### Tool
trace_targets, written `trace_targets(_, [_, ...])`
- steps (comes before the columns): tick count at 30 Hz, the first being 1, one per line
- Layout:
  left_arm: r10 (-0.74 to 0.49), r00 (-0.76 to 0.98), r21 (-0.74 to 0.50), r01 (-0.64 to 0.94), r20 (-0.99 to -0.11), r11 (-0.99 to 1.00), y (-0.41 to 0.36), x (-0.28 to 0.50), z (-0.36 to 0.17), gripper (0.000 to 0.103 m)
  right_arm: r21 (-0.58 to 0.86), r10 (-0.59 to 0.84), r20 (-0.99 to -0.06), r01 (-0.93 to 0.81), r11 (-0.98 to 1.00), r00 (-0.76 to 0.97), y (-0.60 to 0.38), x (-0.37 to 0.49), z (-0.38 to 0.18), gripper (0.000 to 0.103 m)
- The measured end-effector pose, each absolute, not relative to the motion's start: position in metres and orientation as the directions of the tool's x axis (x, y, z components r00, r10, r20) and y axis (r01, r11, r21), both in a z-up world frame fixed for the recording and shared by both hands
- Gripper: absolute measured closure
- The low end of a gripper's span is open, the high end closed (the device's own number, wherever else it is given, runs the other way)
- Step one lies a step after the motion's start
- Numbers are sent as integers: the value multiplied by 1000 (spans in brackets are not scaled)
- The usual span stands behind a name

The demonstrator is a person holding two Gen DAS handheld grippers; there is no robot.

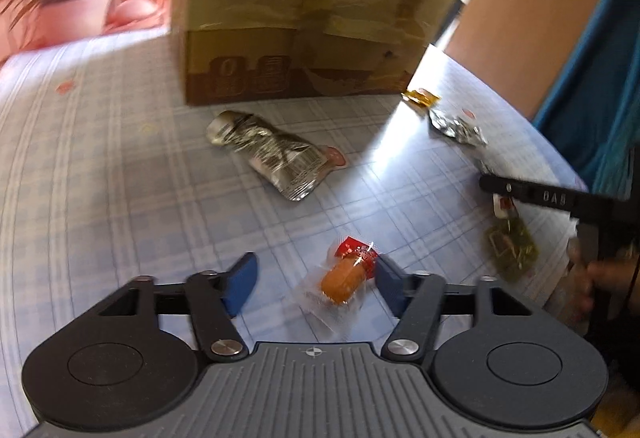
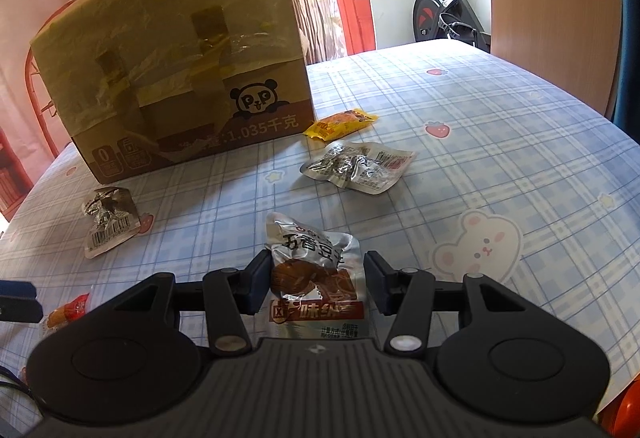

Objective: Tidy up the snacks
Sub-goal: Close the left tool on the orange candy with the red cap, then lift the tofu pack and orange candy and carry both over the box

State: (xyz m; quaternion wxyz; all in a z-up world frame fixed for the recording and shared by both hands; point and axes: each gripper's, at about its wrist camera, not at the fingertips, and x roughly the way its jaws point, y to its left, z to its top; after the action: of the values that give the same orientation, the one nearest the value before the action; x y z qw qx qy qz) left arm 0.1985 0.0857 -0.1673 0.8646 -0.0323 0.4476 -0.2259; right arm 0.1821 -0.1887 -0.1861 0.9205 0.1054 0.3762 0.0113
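Pick-up step: left gripper [image 1: 316, 284] fingers open around the sausage pack [image 1: 340, 282] at lower centre, right gripper [image 2: 314, 284] fingers open beside the tofu pack [image 2: 316, 270]; next, clench

Glossy crinkled foil packets [image 2: 357, 167], matt cardboard box [image 2: 180, 86], smooth checked tablecloth [image 2: 480, 126].

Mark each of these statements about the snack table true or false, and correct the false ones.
1. An orange sausage in clear wrap lies between the left gripper's jaws. True.
2. The cardboard box stands open, with its flaps up. False: its top is taped shut.
3. A yellow snack packet lies beside the box. True.
4. The right gripper has nothing between its jaws. False: a silver and brown snack pouch sits between them.
5. The tablecloth is plain red. False: it is pale blue plaid with strawberries and a bunny.
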Motion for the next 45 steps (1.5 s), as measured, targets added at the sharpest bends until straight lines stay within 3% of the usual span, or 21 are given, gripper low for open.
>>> trace_targets(1, [-419,491,-240,387,-764,890,83,200,-168,52,203,101,-690,57,978,717,-188,182,-186,51])
trace_targets(6, [-440,445,-203,486,-780,850,65,200,-175,51,201,102,-688,54,978,719,-187,181,-185,51])
trace_targets(8, [-411,471,-171,472,-781,865,62,198,-177,65,202,101,-689,57,978,718,-188,181,-185,51])
trace_targets(15, [-335,556,-227,256,-760,940,79,196,-181,66,201,108,-688,46,978,717,-187,181,-185,51])
trace_targets(23, [-319,578,-207,251,-751,945,76,193,-179,68,196,124,-679,17,980,723,-181,182,-183,51])
trace_targets(36, [-340,677,-266,215,-653,940,92,189,-140,68,204,148,-659,-14,979,738,-175,184,-172,51])
trace_targets(45, [-330,761,-261,216,-559,941,101,205,-87,68,214,192,-583,-79,974,790,-165,198,-137,51])
